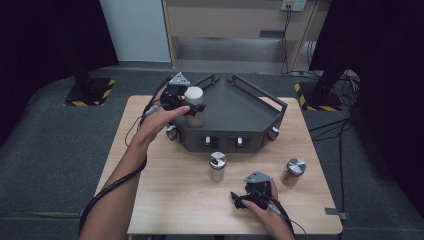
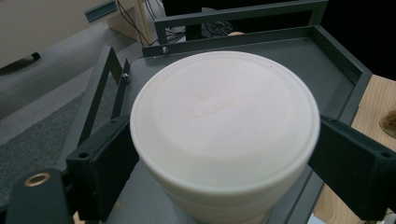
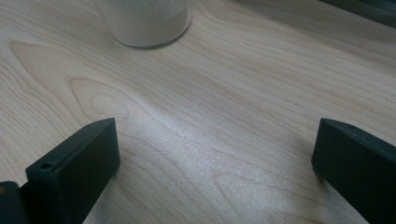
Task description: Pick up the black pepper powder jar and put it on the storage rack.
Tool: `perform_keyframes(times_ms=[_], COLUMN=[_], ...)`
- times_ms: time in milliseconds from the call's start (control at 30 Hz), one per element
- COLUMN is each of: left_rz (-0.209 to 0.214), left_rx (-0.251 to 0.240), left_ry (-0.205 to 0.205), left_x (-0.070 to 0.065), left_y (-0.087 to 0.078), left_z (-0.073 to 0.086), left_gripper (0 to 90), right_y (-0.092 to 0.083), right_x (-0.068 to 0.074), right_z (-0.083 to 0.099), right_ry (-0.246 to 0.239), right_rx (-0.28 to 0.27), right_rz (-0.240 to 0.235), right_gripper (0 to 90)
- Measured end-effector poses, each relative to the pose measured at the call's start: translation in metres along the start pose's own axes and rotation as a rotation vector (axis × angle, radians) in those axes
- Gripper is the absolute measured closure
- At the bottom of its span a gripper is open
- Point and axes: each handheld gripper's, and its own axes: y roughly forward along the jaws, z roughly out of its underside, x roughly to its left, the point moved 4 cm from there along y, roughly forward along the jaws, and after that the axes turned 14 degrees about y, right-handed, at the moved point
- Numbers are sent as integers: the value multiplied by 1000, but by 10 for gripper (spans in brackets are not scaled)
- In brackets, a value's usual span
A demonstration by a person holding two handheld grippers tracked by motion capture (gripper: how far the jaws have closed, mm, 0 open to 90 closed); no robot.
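- Near edge of pale wooden table (image 1: 165,200): right gripper (image 1: 248,199), jaws wide apart over bare wood.
- Just beyond: two metal-lidded jars (image 1: 217,166), well apart.
- Farther: dark tray (image 1: 235,107); white-lidded jar (image 2: 224,126) standing in its left corner, between left gripper (image 1: 192,107) jaws, apparently loosened.
- Beyond: grey carpet, black curtains.
- Left gripper view: faint embossed lettering on lid.

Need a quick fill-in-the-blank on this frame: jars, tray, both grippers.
1. The white-lidded jar stands in the dark ____.
2. ____ metal-lidded jars stand on the wooden table.
3. The left gripper has its jaws either side of the ____-lidded jar.
4. The right gripper holds ____.

Missing words: tray; two; white; nothing
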Motion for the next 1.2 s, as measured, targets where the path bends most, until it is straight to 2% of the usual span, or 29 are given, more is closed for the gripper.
perform_keyframes(times_ms=[200,500,933,1200], left_rz=[-34,-56,-77,-76], left_rx=[6,4,-2,-5], left_ry=[-8,-18,-57,-54], left_x=[-4,-9,-26,-36], left_y=[-9,-30,-59,-69], left_z=[3,13,51,61], left_gripper=[78,68,64,63], right_y=[0,0,0,0], right_x=[0,0,0,0], right_z=[0,0,0,0], right_ry=[0,0,3,2], right_rx=[0,0,1,1], right_rz=[0,0,0,0], right_gripper=[10,10,10,9])
